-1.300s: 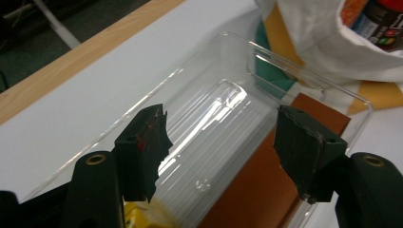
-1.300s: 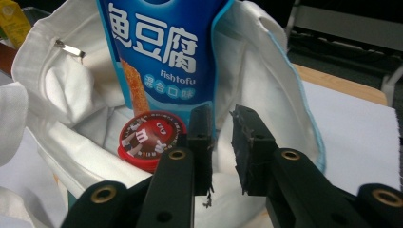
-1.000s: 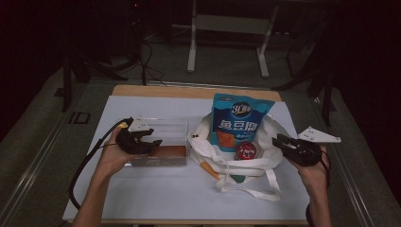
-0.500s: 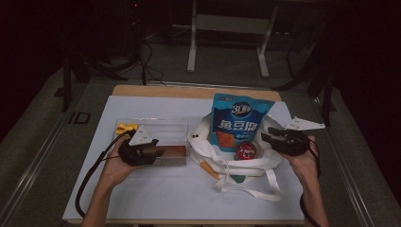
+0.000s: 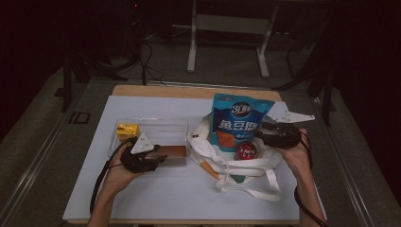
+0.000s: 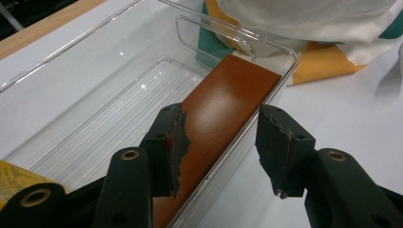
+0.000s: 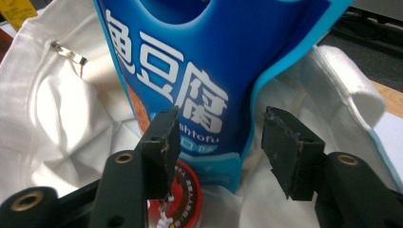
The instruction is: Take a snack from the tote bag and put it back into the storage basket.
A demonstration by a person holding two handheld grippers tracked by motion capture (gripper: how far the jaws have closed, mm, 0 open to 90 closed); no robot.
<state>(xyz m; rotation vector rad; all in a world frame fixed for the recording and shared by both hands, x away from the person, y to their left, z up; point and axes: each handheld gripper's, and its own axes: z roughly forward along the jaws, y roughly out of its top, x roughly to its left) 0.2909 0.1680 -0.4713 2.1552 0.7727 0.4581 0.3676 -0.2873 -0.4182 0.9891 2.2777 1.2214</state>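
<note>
A clear plastic tray lies left of centre on the white mat. It holds a brown flat box along its near wall and a yellow packet at its far left. My left gripper is open, its jaws astride the brown box and the tray's near wall. A blue fish-tofu pouch stands in a white cloth bag beside a small red round tin. My right gripper is open, its jaws framing the pouch's lower edge.
The white mat covers a wooden table. The bag's straps trail toward the front edge, with an orange and green piece under the bag. Metal stand legs rise behind the table in a dark room.
My left gripper slid toward me off the tray's middle to the brown box, uncovering the yellow packet. My right gripper moved left and forward up to the blue pouch.
</note>
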